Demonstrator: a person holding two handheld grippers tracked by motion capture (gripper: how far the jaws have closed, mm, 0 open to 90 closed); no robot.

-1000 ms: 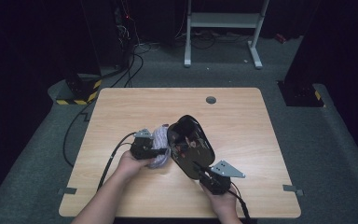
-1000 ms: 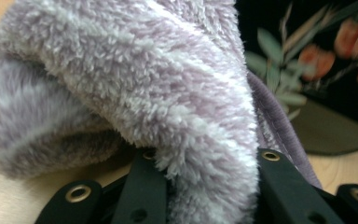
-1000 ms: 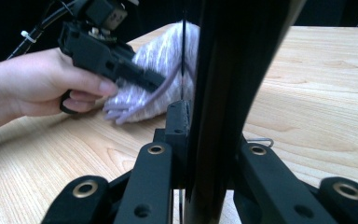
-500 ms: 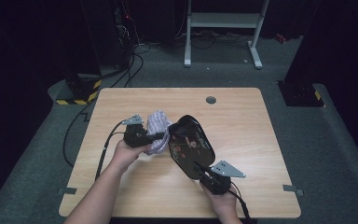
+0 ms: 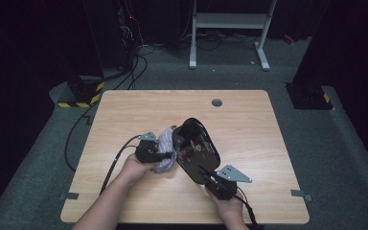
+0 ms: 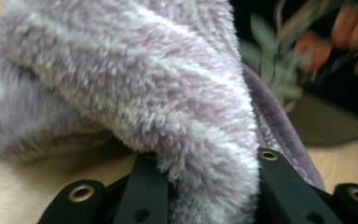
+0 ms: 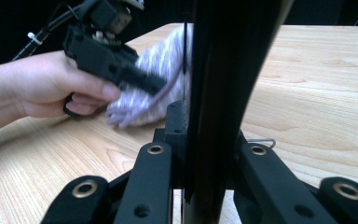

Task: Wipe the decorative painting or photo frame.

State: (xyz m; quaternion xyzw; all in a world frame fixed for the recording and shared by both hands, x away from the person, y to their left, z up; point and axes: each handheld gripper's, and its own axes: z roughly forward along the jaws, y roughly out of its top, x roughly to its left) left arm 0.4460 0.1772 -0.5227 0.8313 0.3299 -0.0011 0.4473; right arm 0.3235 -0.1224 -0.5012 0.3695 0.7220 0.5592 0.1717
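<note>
Tray (image 5: 197, 152), black with a flower print, stands on edge mid-surface, my right gripper (image 5: 210, 176) clamped on its rim at six o'clock. My left gripper (image 5: 165, 155), at nine o'clock, pinches the fluffy lilac cloth (image 5: 165, 143), its jaws just tightening. I judge wiping underway; next, press the cloth against the tray's face.

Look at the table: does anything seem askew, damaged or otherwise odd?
Nothing looks damaged or spilled. The black tray is not lying flat: the right hand-held gripper holds it tilted up on edge while the left hand-held gripper presses a fluffy lilac cloth against it.
</note>
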